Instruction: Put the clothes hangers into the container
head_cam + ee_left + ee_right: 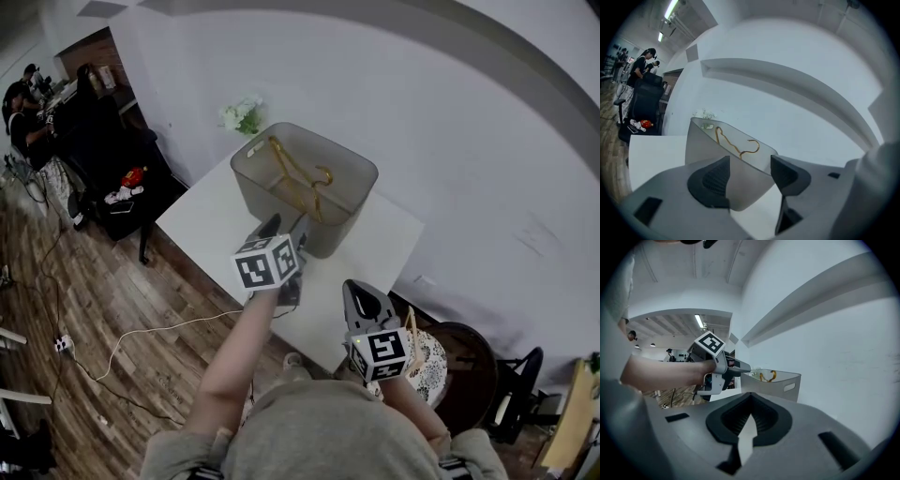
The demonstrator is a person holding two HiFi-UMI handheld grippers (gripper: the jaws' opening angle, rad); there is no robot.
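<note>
A big white wall [450, 103] stands behind the white table [211, 225]. The floor [56, 272] is brown wood, with a white cable [187, 323] on it. White flowers [242, 114] sit by the table's far corner.

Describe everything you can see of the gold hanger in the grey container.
The hanger is a thin, gold-coloured piece, metal by the look of it, bent in a wavy line with an open curved hook at one end. It sits in the translucent grey container, leaning slantwise across its inside rather than lying flat. As far as can be seen, it touches only the container, which stands on the white table. How its lower end rests cannot be made out.
</note>
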